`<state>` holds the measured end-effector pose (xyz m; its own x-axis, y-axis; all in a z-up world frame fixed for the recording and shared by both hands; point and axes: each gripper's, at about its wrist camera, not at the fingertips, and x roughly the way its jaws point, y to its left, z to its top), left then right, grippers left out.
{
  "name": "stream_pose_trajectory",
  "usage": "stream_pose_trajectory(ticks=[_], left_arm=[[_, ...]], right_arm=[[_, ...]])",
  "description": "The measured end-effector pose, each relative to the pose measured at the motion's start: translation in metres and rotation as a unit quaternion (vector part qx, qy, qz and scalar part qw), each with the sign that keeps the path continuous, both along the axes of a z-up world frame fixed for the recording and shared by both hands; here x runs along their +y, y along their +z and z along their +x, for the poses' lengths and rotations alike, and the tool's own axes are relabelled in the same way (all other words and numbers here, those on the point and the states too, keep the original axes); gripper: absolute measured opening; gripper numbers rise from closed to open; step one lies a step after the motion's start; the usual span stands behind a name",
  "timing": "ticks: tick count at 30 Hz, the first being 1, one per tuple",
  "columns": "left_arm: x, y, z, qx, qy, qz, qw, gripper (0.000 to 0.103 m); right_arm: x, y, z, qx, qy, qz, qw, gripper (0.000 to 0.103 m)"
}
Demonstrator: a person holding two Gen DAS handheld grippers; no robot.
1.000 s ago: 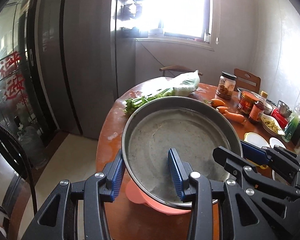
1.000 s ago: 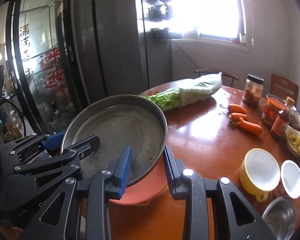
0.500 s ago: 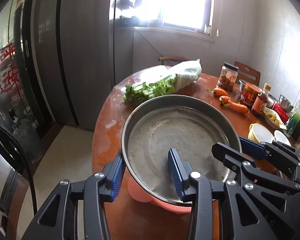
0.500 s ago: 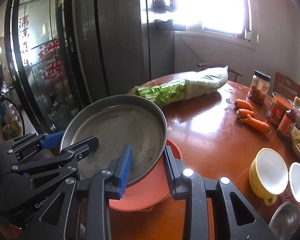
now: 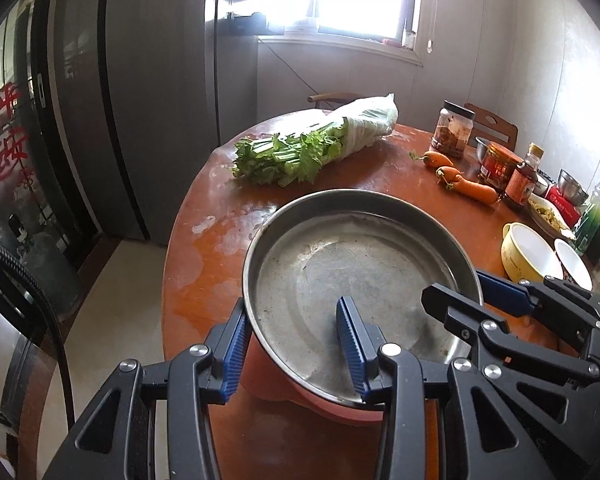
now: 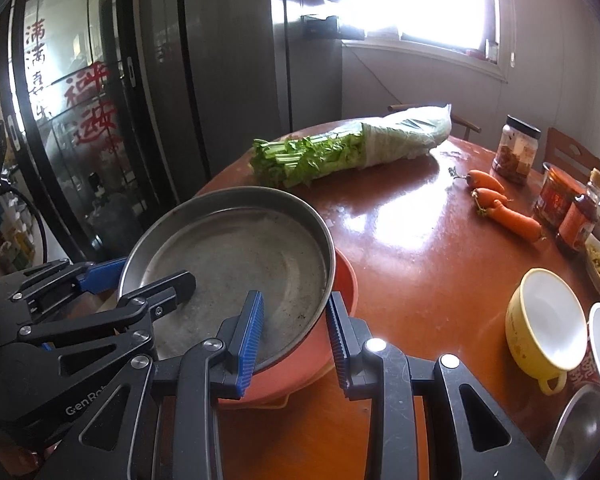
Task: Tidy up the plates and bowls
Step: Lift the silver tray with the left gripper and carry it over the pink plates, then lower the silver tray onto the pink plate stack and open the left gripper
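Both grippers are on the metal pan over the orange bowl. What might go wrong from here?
1. The metal pan is pinched only at its rim by the left gripper and right gripper; uneven lowering might tip it.
2. It sits off-centre over the orange bowl, so it may rock or slide off.

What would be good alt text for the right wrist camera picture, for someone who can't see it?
Two grippers, the right gripper and the left gripper, hold a round metal pan by its rim above an orange bowl on a reddish-brown table. Beyond lie bagged celery, carrots, jars and a yellow cup.
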<state>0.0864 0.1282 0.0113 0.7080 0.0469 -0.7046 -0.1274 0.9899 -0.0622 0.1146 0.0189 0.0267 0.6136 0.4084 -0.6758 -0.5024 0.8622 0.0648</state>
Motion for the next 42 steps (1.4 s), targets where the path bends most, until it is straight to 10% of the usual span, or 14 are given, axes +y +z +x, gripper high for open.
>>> stream_pose_trajectory(ticks=[42], left_arm=[[0.007, -0.017, 0.002, 0.027, 0.002, -0.01, 0.9996, 0.043]], right_arm=[[0.011, -0.021, 0.01, 0.006, 0.014, -0.02, 1.0, 0.034]])
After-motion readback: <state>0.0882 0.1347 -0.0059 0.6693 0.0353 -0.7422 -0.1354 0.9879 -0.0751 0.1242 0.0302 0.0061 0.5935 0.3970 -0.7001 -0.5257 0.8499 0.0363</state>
